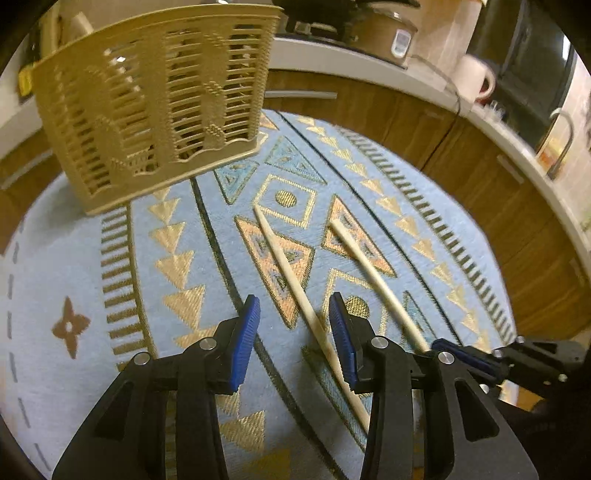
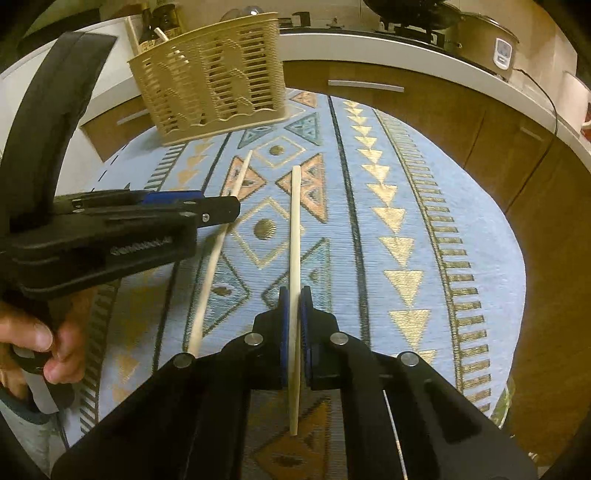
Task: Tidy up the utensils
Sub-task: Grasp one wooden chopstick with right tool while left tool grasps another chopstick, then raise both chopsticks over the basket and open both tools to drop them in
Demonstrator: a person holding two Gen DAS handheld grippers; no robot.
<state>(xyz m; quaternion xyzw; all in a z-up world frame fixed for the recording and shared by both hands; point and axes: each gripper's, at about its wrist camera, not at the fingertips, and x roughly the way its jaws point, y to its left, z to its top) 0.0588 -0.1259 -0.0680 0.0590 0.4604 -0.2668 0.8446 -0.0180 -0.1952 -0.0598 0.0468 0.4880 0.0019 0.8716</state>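
Note:
Two pale wooden chopsticks lie on a blue patterned tablecloth (image 1: 177,206). My left gripper (image 1: 293,299) is open over the left chopstick (image 1: 280,258), which runs between its blue pads close to the right one, with no pad pressing on it. My right gripper (image 2: 294,295) is shut on the right chopstick (image 2: 295,221), gripping it near its thick end. In the left wrist view the right gripper (image 1: 439,345) shows at the lower right, on the right chopstick (image 1: 369,262). A beige slotted utensil basket (image 1: 155,96) (image 2: 214,88) stands at the far left of the table.
The left gripper (image 2: 232,210) and a person's hand (image 2: 44,343) fill the left of the right wrist view, beside the left chopstick (image 2: 212,266). Wooden cabinets and a white counter curve behind the round table. A white mug (image 1: 474,79) and a cooker (image 1: 384,33) stand on the counter.

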